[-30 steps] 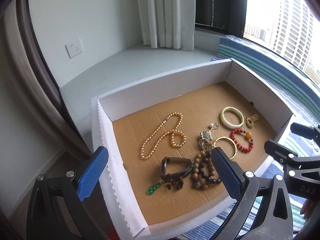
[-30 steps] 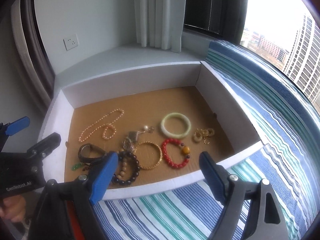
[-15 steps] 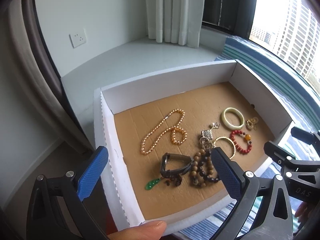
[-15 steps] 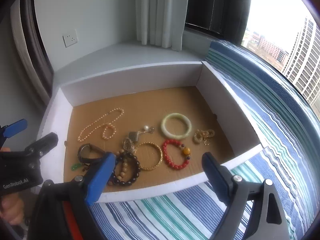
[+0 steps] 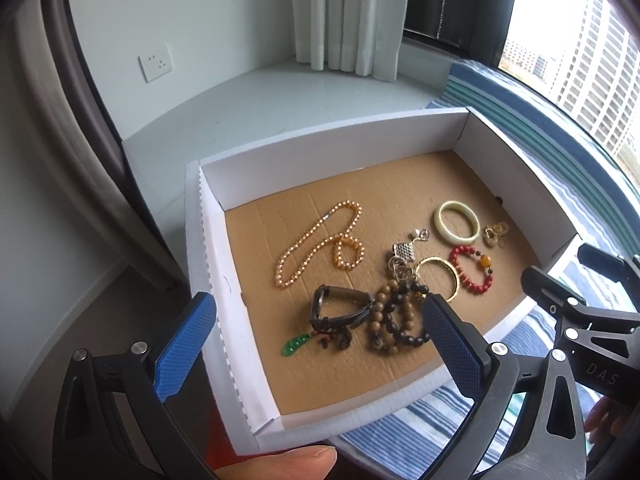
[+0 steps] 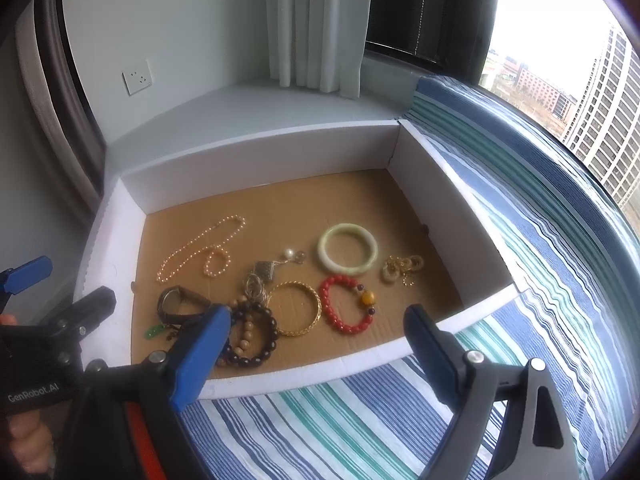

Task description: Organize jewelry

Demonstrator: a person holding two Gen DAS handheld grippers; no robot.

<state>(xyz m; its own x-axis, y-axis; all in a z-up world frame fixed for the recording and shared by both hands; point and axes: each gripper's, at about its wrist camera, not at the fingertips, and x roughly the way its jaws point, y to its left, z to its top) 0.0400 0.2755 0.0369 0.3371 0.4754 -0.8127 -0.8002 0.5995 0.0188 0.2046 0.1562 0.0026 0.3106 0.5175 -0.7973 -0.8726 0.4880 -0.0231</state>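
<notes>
A white box point(image 5: 208, 240) point(image 6: 260, 160) with a cardboard floor holds loose jewelry. Inside lie a pearl necklace point(image 5: 320, 248) point(image 6: 200, 252), a pale jade bangle point(image 5: 438, 222) point(image 6: 323, 254), a red bead bracelet point(image 5: 460, 276) point(image 6: 332, 304), a gold bangle point(image 5: 436, 261) point(image 6: 294, 285), wooden bead bracelets point(image 5: 384, 312) point(image 6: 248, 336), a dark leather bracelet point(image 5: 320, 312) point(image 6: 172, 300), a green pendant point(image 5: 294, 346), a silver charm point(image 5: 404, 252) and gold earrings point(image 5: 496, 234) point(image 6: 402, 268). My left gripper point(image 5: 316, 308) hovers open over the box's near left corner. My right gripper point(image 6: 316, 314) hangs open above the front wall, holding nothing.
The box rests on a blue and green striped cloth point(image 6: 360, 420) beside a grey window ledge point(image 5: 280, 100). White curtains point(image 5: 344, 12) and a window stand behind. A thumb point(image 5: 280, 464) shows at the bottom edge of the left wrist view.
The scene has slid up a little in the left wrist view as that gripper tilted, and a thumb has come into view at the bottom. The right gripper has hardly moved.
</notes>
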